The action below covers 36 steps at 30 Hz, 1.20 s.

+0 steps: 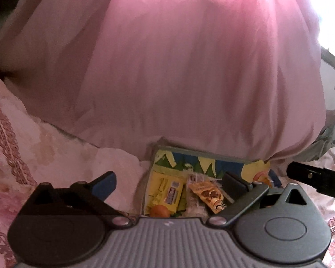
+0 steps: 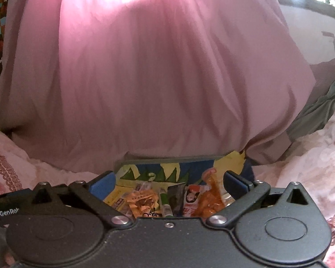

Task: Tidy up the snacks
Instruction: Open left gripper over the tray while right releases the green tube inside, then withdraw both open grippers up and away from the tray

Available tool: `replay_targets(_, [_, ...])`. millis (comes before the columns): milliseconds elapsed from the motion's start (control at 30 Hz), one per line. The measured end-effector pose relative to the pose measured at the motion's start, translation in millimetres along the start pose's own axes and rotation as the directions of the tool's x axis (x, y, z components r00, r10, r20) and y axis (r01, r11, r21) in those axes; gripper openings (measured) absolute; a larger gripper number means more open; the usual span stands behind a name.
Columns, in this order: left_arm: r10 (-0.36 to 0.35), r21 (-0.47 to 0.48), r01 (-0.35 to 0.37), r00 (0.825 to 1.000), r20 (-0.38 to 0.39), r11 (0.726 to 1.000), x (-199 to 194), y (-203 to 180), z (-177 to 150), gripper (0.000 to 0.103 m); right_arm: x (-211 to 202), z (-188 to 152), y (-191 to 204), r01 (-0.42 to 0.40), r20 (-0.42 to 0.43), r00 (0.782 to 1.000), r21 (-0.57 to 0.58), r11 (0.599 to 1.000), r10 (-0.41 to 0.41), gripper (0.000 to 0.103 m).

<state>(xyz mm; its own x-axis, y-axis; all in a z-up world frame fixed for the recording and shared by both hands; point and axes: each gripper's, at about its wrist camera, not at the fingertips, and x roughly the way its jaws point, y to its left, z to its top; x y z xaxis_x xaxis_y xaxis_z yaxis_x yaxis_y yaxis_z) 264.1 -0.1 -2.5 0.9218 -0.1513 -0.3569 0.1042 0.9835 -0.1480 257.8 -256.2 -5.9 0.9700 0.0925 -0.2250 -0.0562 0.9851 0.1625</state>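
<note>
1. Both tools stand with their jaws spread wide and nothing between the pads: the left tool and the right tool each hover above the snacks without touching any of them.
2. Below them sits a box with a bright blue, yellow and green cartoon lining, its grey rim showing at the far edge. It rests on a bed with a pink flowered cover.
3. Inside the box, in the left wrist view, a yellow packet lies toward the left, with a small orange ball just in front of it.
4. Just to the right of the yellow packet lies an orange wrapper, tilted.
5. In the right wrist view, an orange-and-red bag lies at the right side of the box, a thin green stick pack in the middle, and another orange wrapper to its left.
6. A pink curtain hangs behind the box, its lower folds draping over the box's far rim; light glows through its top.
7. At the right edge of the left wrist view, a black finger of the right tool reaches in, well above the bed cover.
</note>
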Motion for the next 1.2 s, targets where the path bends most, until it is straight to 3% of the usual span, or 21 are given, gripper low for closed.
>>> replay_targets(500, [0.076, -0.023, -0.076, 0.997, 0.014, 0.997, -88.7, -0.5, -10.8, 0.103, -84.5, -13.9, -1.7, 0.060, -0.017, 0.998, 0.017, 0.998, -0.059, 0.102])
replay_targets(900, [0.116, 0.036, -0.120, 0.988, 0.102, 0.992, -144.9, -24.7, -2.2, 0.103, -142.9, -23.6, -1.5, 0.066, 0.018, 0.998, -0.007, 0.998, -0.066, 0.102])
replay_targets(1200, [0.148, 0.067, -0.150, 0.988, 0.042, 0.986, -178.7, -29.0, -36.4, 0.103, -183.8, -40.8, -1.3, 0.075, 0.018, 0.997, 0.010, 0.997, -0.075, 0.102])
